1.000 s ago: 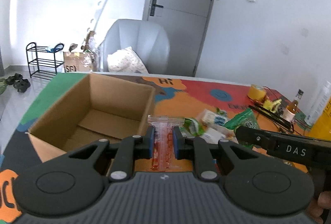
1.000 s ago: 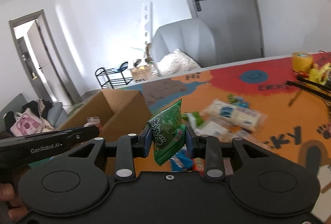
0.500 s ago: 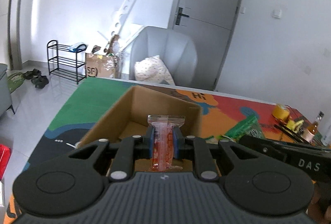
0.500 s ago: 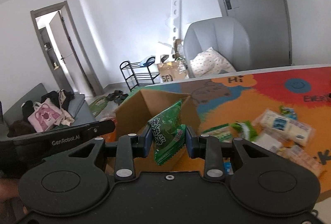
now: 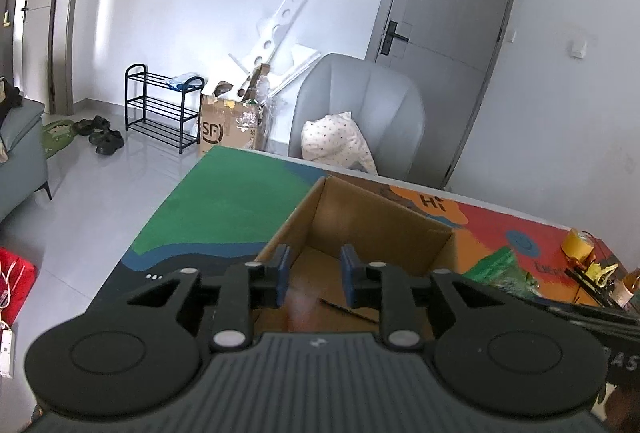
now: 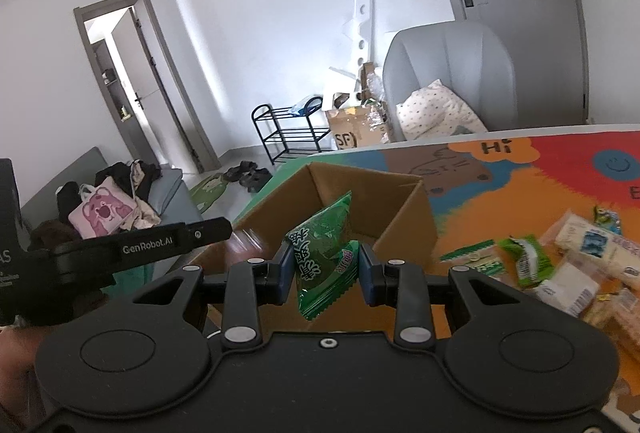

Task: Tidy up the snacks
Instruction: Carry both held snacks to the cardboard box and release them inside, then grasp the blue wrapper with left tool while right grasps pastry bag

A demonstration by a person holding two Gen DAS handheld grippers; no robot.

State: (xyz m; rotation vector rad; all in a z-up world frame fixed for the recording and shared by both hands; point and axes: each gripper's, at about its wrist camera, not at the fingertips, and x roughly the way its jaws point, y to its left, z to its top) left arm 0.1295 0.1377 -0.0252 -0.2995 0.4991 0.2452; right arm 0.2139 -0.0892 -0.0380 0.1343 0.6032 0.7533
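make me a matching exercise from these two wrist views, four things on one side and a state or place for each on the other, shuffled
Things:
1. left gripper
2. right gripper
3. cardboard box
4. loose snack packets

States or places:
A. lying on the colourful mat to the right of the box
B. clamped on a green snack packet
C. open-topped, standing on the mat in front of both grippers
D. jaws apart with nothing between them, over the box

Pairs: 1-D, 2-B, 3-C, 4-A
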